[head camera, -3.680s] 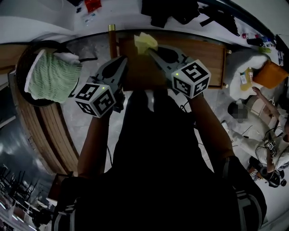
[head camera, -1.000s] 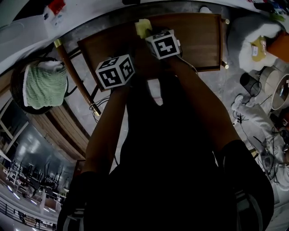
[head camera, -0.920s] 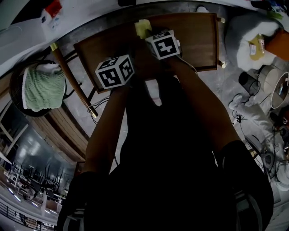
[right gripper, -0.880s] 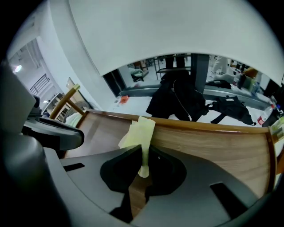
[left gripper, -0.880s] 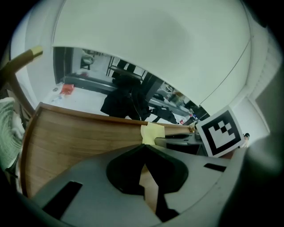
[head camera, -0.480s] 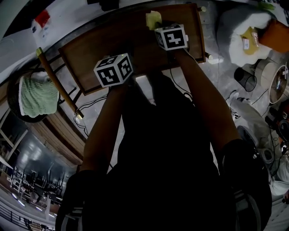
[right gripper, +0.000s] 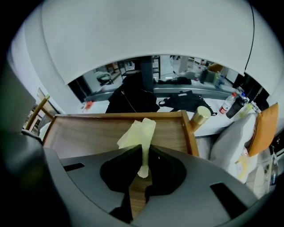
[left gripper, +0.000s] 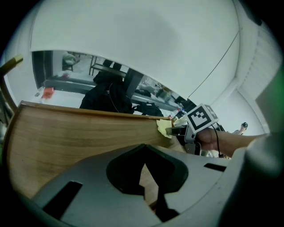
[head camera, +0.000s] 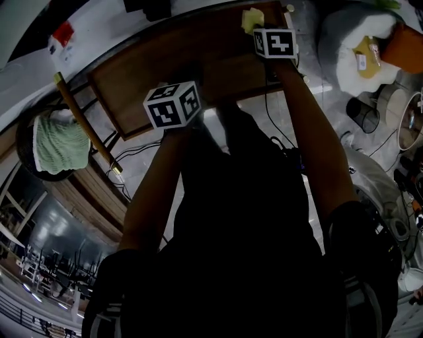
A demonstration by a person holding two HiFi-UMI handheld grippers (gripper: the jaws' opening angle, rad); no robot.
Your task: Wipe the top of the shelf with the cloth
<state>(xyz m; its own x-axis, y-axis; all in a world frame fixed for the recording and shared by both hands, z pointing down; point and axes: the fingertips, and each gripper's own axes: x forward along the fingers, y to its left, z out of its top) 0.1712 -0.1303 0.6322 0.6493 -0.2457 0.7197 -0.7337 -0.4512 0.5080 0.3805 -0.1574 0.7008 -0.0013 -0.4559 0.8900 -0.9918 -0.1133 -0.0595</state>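
Observation:
The shelf top [head camera: 165, 56] is a brown wooden board with a raised rim, also seen in the right gripper view [right gripper: 88, 133]. My right gripper [right gripper: 142, 149] is shut on a pale yellow cloth [right gripper: 138, 132], whose loose end lies on the wood close to the right rim. From the head view the cloth [head camera: 251, 18] lies at the shelf's far right corner, just beyond the right gripper's marker cube [head camera: 274, 43]. My left gripper [left gripper: 143, 148] is shut and holds nothing; it hovers low over the near left part of the shelf top [left gripper: 66, 142], and its cube [head camera: 173, 105] shows there.
A green towel [head camera: 59, 142] lies in a round basket at the left, beside a slanting wooden pole [head camera: 86, 122]. A white cushion [head camera: 350, 36] and floor clutter lie to the right. Black bags [right gripper: 142, 95], a bottle [right gripper: 228, 103] and a brass-capped post [right gripper: 202, 114] stand behind the shelf.
The right gripper has carried the cloth rightward along the shelf top, from the left-middle to the far right corner. The left gripper has stayed over the near left part.

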